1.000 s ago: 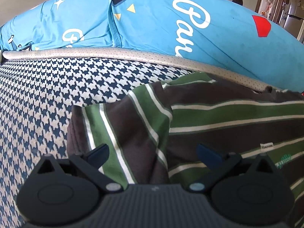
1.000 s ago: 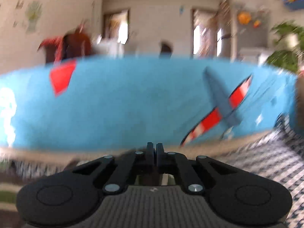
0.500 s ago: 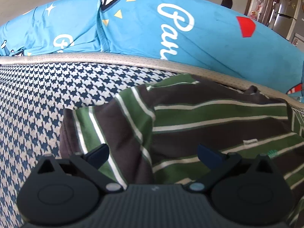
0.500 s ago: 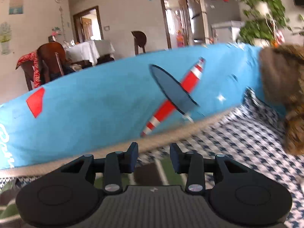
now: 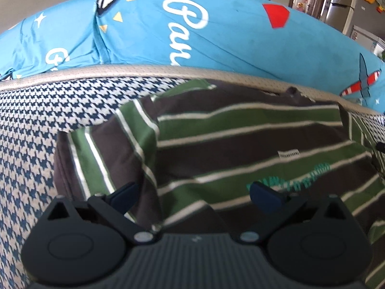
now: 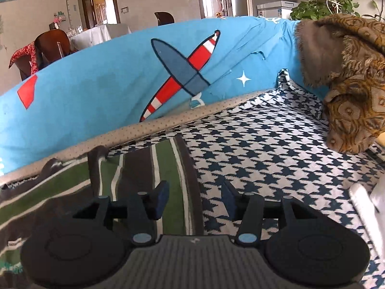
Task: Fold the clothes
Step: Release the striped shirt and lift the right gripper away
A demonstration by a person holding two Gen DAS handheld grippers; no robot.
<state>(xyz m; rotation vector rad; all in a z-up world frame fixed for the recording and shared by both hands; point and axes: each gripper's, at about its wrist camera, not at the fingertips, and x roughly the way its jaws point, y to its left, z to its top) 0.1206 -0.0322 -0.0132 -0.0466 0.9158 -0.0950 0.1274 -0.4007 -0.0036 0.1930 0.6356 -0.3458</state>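
Clothes to fold are only one piece: a striped shirt (image 5: 240,149) in green, dark brown and white, which lies flat on a seat cover (image 5: 36,125) with a blue and white houndstooth pattern. The far edge of the shirt reaches the beige border (image 5: 101,71) of the seat. Behind this border a big blue cushion (image 5: 216,36) with white letters, a red shape and a plane picture fills the far side.

The left gripper (image 5: 192,192) hangs over the near part of the shirt, with its jaws wide apart and nothing pressed between them. The left sleeve (image 5: 101,154) is folded in and its stripes run across those of the body.

The right gripper (image 6: 196,198) is above the right edge of the shirt (image 6: 149,168). Its jaws have just been opening and now stand apart; the shirt edge and the bare cover show in the gap between them, and the pads (image 6: 161,198) hold nothing. On the far right a brown and gold patterned cloth (image 6: 349,77) hangs down to the seat, well apart from the shirt.
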